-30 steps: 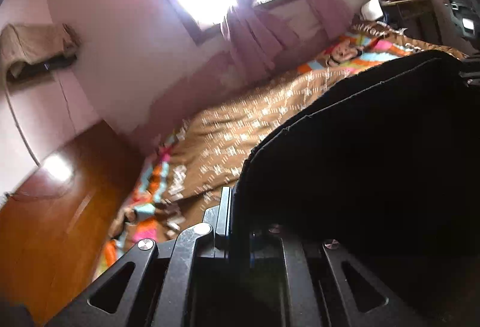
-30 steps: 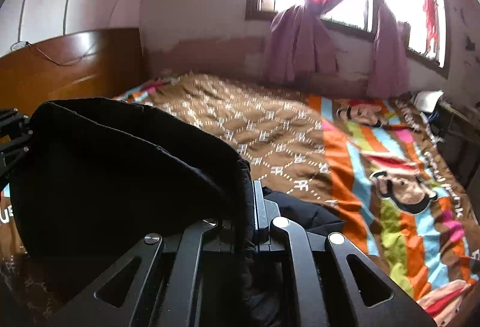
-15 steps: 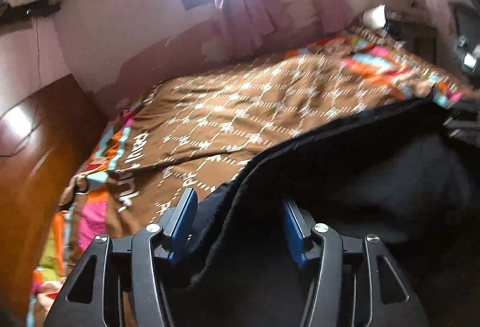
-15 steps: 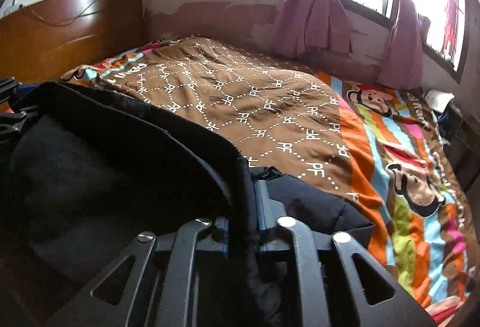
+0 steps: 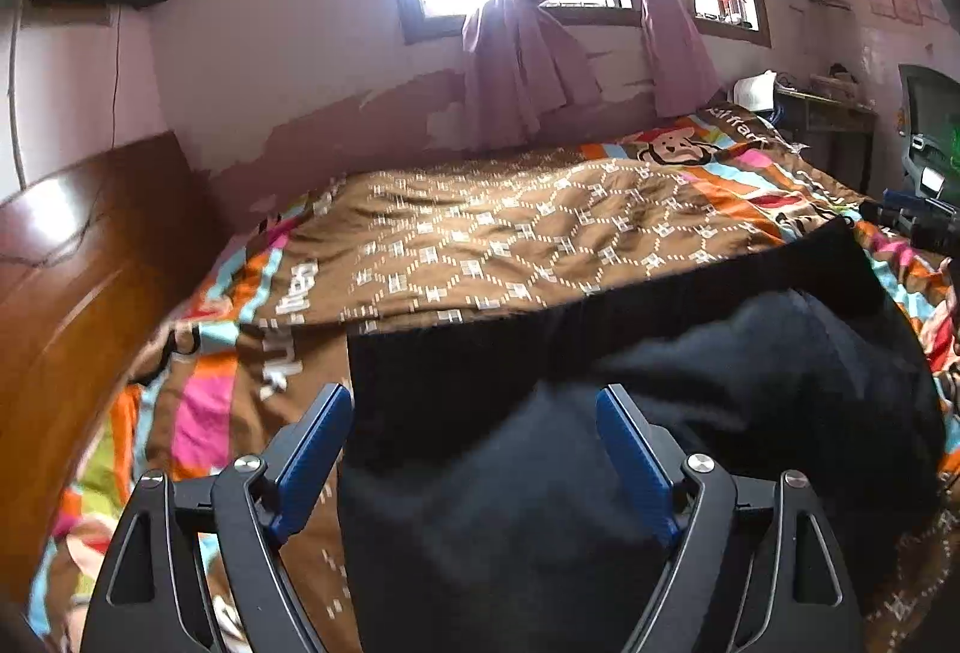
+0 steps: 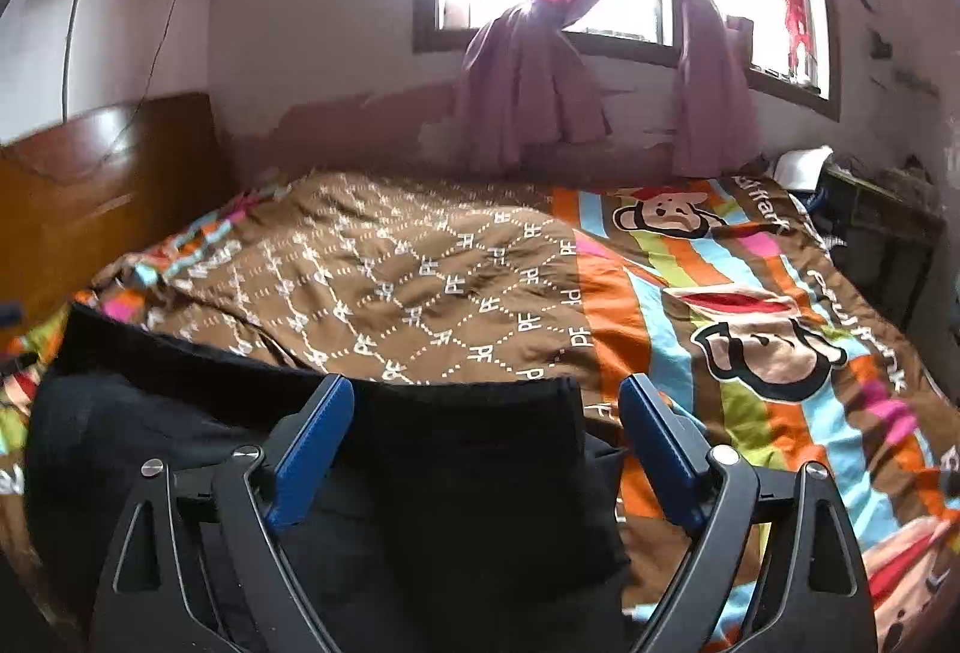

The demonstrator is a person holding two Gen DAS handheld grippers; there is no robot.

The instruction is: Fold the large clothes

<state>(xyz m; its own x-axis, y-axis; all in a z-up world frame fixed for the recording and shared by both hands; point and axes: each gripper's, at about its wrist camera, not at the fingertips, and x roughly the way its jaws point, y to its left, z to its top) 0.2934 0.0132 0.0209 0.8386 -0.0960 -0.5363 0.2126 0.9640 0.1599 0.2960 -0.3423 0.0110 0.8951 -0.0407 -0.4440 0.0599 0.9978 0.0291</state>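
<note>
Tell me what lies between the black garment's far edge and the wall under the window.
Only the brown patterned bedspread lies beyond the black garment; the right wrist view shows it.

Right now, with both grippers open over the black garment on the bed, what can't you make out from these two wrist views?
- Black garment: type and layers unreadable in either view; uniformly dark, near part cut off by the bottom edge and the gripper frames.
- Bedspread beneath it: hidden by the cloth.
- Left gripper from the right view: out of frame; right gripper likewise from the left.
- Bedside clutter: too small.
</note>
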